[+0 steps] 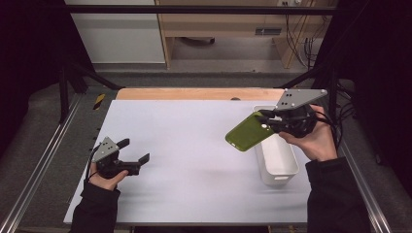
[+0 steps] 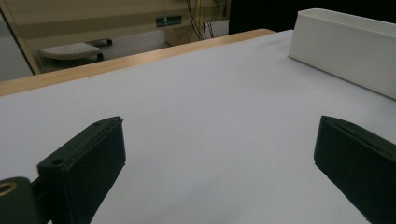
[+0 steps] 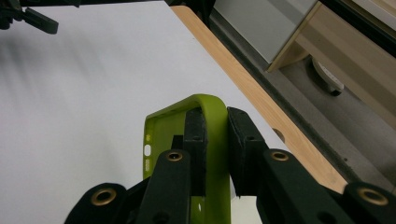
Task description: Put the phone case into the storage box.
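Nearest you, your left gripper (image 1: 128, 156) sits low over the white tabletop (image 1: 184, 145) with its fingers (image 2: 81, 163) spread wide and nothing between them, well apart from the work. Farther out on your right, your right gripper (image 1: 272, 122) has its fingers (image 3: 196, 140) clenched on one side wall of the green phone case (image 1: 248, 131), which hangs tilted in the air above the tabletop, just beside the near-left rim of the white bin (image 1: 277, 162).

The grip looks thin: the fingers pinch only the soft edge, and most of the case sticks out past them. A quick swing or a twist of your wrist could let it pivot or slip free. If you mean to lower it into the bin, the jutting far corner may catch the rim and lever the case out, or nudge the light bin across the tabletop toward the wooden edge (image 1: 199, 93) beyond.
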`<state>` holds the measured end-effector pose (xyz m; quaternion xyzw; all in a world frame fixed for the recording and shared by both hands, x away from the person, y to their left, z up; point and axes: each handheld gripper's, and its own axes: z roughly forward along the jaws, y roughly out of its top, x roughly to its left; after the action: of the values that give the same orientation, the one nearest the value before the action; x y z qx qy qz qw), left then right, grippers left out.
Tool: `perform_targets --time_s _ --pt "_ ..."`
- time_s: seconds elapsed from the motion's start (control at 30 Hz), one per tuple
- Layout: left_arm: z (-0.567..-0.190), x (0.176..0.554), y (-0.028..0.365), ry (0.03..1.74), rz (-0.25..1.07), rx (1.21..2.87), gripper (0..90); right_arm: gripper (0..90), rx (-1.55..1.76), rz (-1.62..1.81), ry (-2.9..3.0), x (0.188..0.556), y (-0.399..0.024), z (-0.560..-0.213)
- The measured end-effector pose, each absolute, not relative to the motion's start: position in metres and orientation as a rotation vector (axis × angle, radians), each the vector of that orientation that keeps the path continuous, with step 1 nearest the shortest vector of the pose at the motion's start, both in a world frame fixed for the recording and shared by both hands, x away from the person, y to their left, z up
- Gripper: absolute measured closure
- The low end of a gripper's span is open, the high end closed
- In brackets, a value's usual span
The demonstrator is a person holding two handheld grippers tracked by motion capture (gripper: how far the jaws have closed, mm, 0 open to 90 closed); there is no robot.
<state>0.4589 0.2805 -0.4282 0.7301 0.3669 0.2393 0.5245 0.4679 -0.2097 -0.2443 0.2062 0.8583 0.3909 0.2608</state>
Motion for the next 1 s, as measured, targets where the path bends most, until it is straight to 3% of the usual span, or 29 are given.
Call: perform_targets --time_s 1.0 --pt "-0.433 0.459 0.288 0.882 0.606 1.746 1.9 78.7 0.497 0.865 2.291 0.485 -0.214 -0.227"
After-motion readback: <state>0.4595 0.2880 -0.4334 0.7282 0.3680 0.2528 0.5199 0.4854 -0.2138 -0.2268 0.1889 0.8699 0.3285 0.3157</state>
